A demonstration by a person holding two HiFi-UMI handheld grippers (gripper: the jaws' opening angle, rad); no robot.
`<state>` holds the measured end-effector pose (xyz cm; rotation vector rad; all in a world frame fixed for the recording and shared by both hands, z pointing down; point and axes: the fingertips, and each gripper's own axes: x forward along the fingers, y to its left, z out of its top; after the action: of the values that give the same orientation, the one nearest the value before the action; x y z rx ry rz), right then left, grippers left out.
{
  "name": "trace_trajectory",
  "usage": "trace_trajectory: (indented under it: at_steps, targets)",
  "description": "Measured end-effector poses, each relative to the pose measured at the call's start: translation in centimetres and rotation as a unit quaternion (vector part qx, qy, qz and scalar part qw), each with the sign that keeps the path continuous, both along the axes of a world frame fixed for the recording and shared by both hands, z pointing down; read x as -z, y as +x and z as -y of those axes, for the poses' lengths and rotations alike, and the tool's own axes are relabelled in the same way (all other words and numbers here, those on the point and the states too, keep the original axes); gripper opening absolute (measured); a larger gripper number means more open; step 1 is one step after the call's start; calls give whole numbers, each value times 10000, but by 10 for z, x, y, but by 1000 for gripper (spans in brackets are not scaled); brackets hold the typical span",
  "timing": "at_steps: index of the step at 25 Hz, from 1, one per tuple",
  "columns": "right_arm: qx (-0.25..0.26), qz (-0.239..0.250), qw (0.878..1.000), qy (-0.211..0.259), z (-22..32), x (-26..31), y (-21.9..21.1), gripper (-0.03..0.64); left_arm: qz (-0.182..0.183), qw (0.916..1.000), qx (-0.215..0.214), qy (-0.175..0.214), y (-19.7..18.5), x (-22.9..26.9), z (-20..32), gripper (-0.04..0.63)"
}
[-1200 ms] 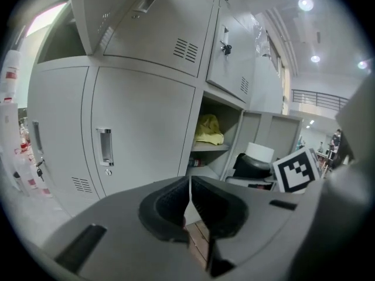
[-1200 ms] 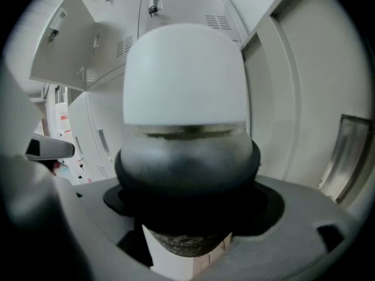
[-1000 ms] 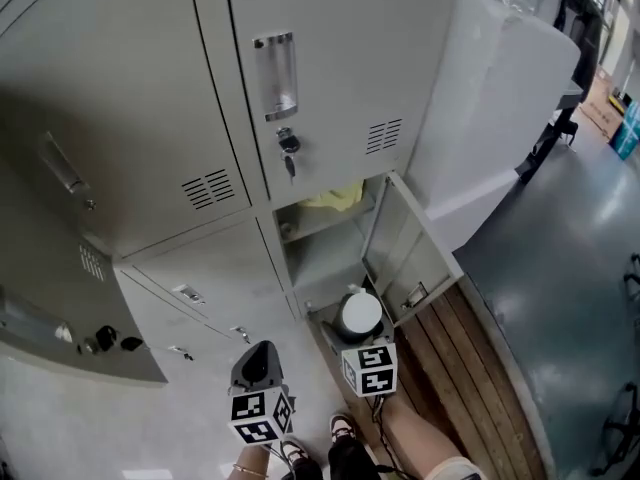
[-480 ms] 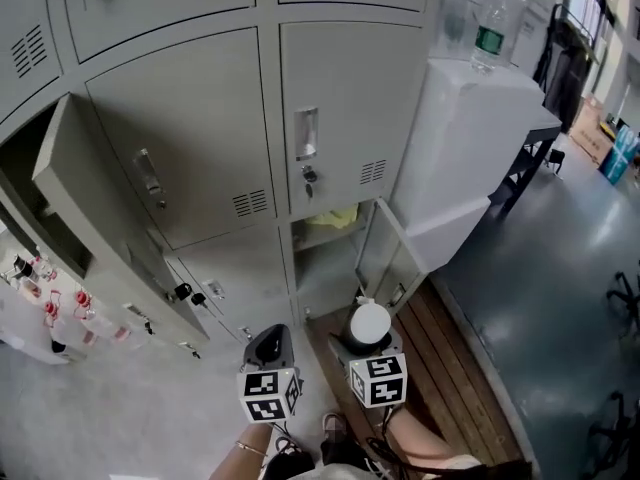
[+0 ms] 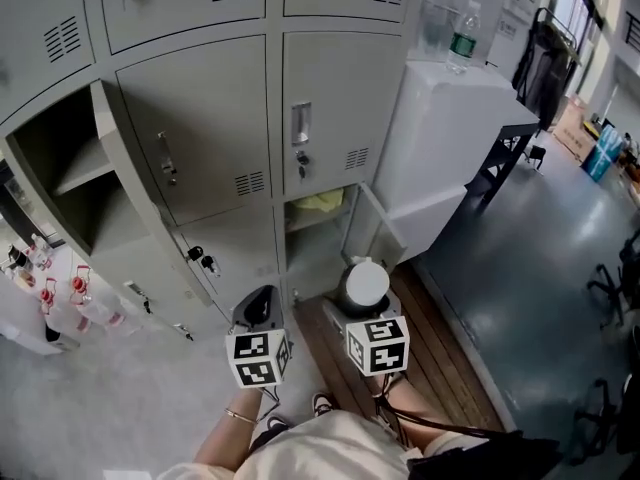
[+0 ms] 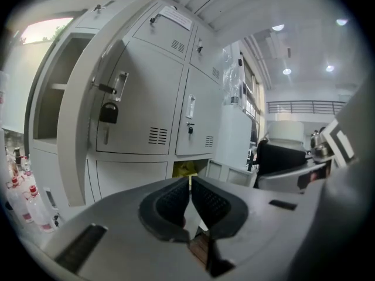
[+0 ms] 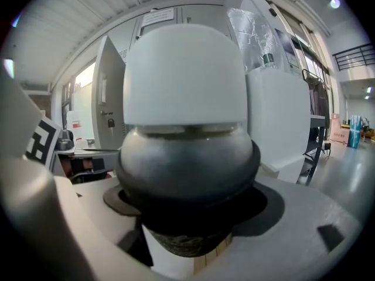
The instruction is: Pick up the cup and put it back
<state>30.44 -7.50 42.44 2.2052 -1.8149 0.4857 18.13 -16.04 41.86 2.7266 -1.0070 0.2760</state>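
Observation:
The cup [image 5: 365,283] is dull grey metal with a white lid, and it fills the right gripper view [image 7: 187,127]. My right gripper [image 5: 362,294] is shut on the cup's body and holds it upright in the air, in front of the open low locker compartment [image 5: 318,236]. To its left, at about the same height, my left gripper [image 5: 257,310] is shut with nothing between its black pads [image 6: 176,201]. The left gripper view also catches the cup [image 6: 285,134] at the right edge.
A yellow cloth [image 5: 320,202] lies on the shelf of the low compartment, whose door [image 5: 378,230] swings out to the right. A taller locker [image 5: 70,173] stands open at left. A white cabinet [image 5: 450,138] carries a water bottle [image 5: 460,40]. Wooden planks [image 5: 440,358] run below, and several bottles [image 5: 60,303] stand at far left.
Both grippers have risen, and the cup has come up and away from the low compartment. The head view has lifted, so more of the lockers and room shows.

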Motion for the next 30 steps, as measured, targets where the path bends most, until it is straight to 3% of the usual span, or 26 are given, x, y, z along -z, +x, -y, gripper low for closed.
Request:
trace_trajectory:
  at_steps: [9, 14, 19, 24, 30]
  targets:
    - [174, -9, 9998, -13, -6, 11, -7, 420, -96, 9998, 165, 23, -7, 13, -3, 15]
    - [509, 36, 9987, -7, 0, 10, -25, 422, -97, 9991, 397, 69, -21, 13, -7, 15]
    - [1066, 69, 9943, 2, 14, 6, -55, 422, -91, 9960, 889, 27, -54, 8, -3, 15]
    - [1880, 99, 9821, -2, 30, 2, -105, 422, -47, 9864, 1643, 15, -107, 4, 2, 15]
    - [2782, 183, 9604, -16, 49, -2, -176, 420, 65, 9668, 2554, 2, -188, 0, 7, 15]
